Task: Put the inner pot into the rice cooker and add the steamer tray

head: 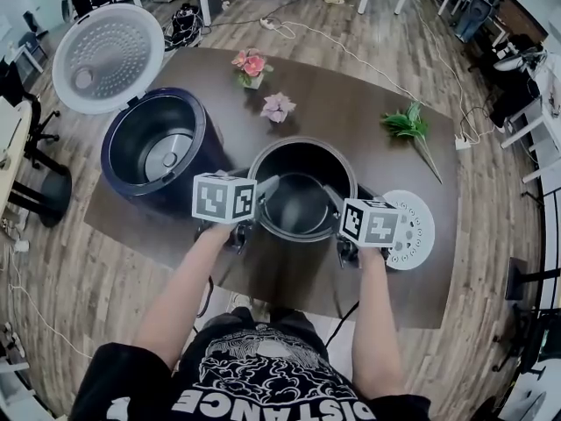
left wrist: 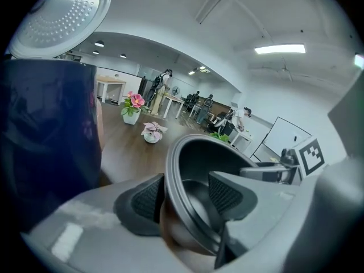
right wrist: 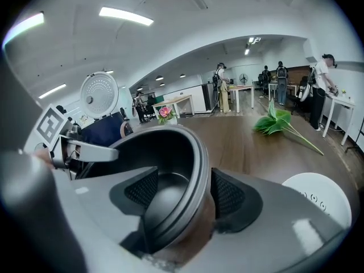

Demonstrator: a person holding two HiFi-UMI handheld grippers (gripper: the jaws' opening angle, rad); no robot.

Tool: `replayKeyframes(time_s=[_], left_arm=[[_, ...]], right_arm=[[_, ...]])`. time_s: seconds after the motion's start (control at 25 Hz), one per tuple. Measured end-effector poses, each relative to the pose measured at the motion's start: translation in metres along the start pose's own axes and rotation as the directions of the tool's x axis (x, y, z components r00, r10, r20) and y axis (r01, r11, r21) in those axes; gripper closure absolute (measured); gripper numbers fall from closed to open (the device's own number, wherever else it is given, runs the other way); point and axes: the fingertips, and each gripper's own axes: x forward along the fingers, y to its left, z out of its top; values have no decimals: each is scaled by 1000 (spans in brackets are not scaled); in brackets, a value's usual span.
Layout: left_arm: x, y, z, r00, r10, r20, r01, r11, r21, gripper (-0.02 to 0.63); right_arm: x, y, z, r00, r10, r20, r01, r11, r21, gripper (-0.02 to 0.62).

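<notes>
The inner pot stands on the dark table in the middle of the frame, not yet in the rice cooker, which waits open at the upper left with its lid raised. The left gripper and the right gripper each straddle the near rim of the pot on opposite sides. One pad is inside the wall and one outside, and the jaws are rather wide, so I do not see both pads pressing yet.

The main risk, I think, is an uneven hold. If one gripper clamps before the other, or catches only the thin rim flange, the pot may tilt or slip during the lift. It could also knock the cooker's edge on the way in. The white steamer tray lies just beside the right gripper and could be pushed.
</notes>
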Motion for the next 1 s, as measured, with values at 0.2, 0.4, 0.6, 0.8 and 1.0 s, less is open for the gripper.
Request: replayKeyframes(time_s=[0.2, 0.4, 0.6, 0.8, 1.0], left_arm=[[-2, 4, 0, 1000, 11, 7, -11, 1000, -10, 394], [-5, 7, -2, 999, 38, 14, -38, 999, 11, 413], [-4, 9, -2, 997, 76, 26, -76, 997, 0, 446], [-5, 9, -6, 991, 131, 20, -131, 991, 16, 473], [-12, 14, 2, 983, 162, 83, -162, 987, -10, 515]], right_arm=[[3, 0, -4, 1000, -8, -21, 9, 1000, 6, 343], [4, 1, -5, 999, -38, -15, 38, 999, -17, 390], [3, -2, -5, 997, -70, -16, 69, 996, -49, 435], [2, -6, -2, 993, -116, -9, 115, 990, -79, 469], [-4, -8, 25, 990, -135, 49, 140, 983, -118, 526]])
